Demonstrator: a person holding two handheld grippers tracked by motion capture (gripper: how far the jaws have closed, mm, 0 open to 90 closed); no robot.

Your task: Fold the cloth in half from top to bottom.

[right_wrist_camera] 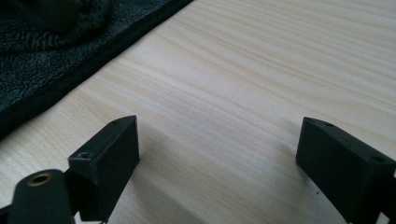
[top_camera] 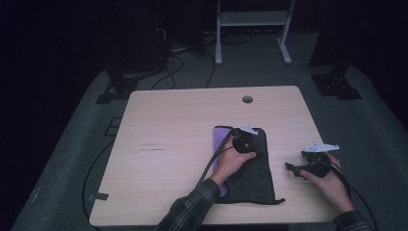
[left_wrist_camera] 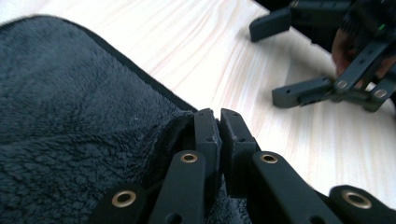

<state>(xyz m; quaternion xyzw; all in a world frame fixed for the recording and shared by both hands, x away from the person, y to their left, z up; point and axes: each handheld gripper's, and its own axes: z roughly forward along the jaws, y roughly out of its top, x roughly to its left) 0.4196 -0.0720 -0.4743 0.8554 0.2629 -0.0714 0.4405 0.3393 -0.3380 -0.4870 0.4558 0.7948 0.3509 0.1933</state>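
Bench [top_camera: 168, 144] of pale wood takes up the middle of the high view, and its left half is bare but for a faint mark. A cable [top_camera: 96, 168] hangs off the left edge at lower left. Near the top edge, right of centre, sits a round hole [top_camera: 247, 99].

Just right of centre lies a dark cloth [top_camera: 257, 180], fleecy, long from upper to lower frame, with a purple strip [top_camera: 220, 137] showing along its left side. The left hand [top_camera: 231, 161] rests on the cloth's upper part, a plaid sleeve [top_camera: 190, 209] coming in from the bottom edge. It holds the left gripper [top_camera: 248, 144] down on the cloth.

In the left gripper view the cloth [left_wrist_camera: 70, 116] covers the left of the frame, its dark hem running from upper left toward the centre. The left gripper [left_wrist_camera: 217, 128] has its fingers [left_wrist_camera: 204, 135] pressed together on a fold of the cloth's edge at the centre bottom. Bare bench [left_wrist_camera: 224, 60] lies to the right.

At the right of the high view, off the cloth and near the bench's right edge, the right hand [top_camera: 332, 185] holds the right gripper [top_camera: 293, 169], pointing left toward the cloth. In the left gripper view it shows at upper right [left_wrist_camera: 280, 60]. In the right gripper view its fingers [right_wrist_camera: 109, 156] stand wide apart over bare bench [right_wrist_camera: 233, 93], with nothing between them; the cloth [right_wrist_camera: 56, 51] lies at upper left of that frame.
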